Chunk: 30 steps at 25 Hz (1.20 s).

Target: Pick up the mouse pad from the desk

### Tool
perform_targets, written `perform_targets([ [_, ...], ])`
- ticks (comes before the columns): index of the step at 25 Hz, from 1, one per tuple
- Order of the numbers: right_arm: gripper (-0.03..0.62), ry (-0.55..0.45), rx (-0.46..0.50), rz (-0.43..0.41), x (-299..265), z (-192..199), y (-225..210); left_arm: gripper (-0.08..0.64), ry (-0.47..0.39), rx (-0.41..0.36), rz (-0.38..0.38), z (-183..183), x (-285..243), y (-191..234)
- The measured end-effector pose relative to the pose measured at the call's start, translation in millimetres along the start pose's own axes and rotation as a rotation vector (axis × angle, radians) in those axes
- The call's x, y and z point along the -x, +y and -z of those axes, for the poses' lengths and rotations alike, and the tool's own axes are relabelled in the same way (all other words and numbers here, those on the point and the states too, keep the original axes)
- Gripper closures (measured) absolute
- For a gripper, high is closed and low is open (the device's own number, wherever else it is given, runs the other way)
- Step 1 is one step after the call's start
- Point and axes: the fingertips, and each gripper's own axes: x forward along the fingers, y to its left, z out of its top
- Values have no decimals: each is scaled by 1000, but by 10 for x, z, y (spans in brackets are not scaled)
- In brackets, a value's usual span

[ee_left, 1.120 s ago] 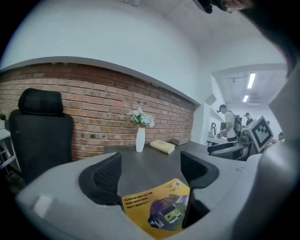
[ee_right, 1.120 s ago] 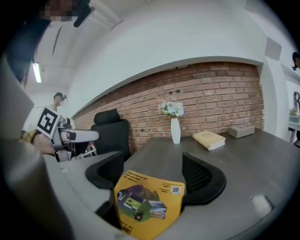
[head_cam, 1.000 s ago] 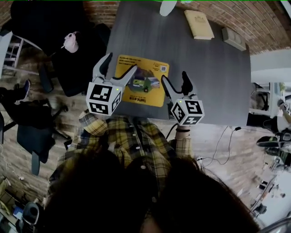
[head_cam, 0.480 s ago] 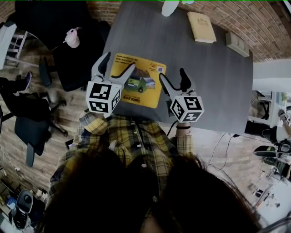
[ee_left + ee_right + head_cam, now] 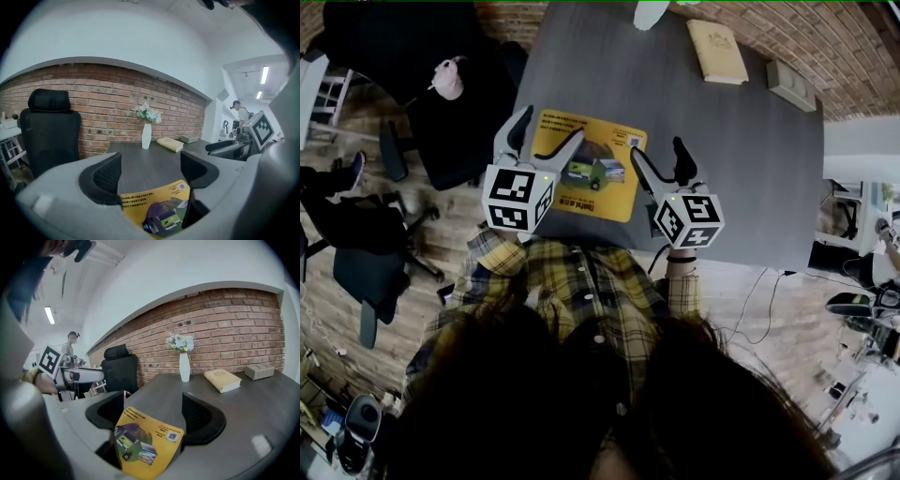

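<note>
The yellow mouse pad lies flat on the dark grey desk, near its front left corner. My left gripper hangs open above the pad's near left part. My right gripper is open too, just off the pad's right edge. In the left gripper view the mouse pad shows low between the spread jaws of the left gripper. The right gripper view has the mouse pad lying between and below the jaws of the right gripper. Neither gripper holds anything.
A beige book, a white vase with flowers and a small grey box stand along the desk's far side. Black office chairs crowd the left of the desk. A person stands in the background.
Both grippers stay open over the pad's near edge, shifted only slightly. The pad has not moved.
</note>
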Motion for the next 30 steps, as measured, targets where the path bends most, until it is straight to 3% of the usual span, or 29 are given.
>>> perform_targets([
  [9,225,55,-44,-3,-82,216,12,170,92,27,19,338,-77,89],
  [20,227,150,-195,-8,-123,773,-24,181,299,74,15,1165,-204,252],
  [30,232,225,-294,-12,-169,1203,-22,212,487,118,-34,1908,-217,437],
])
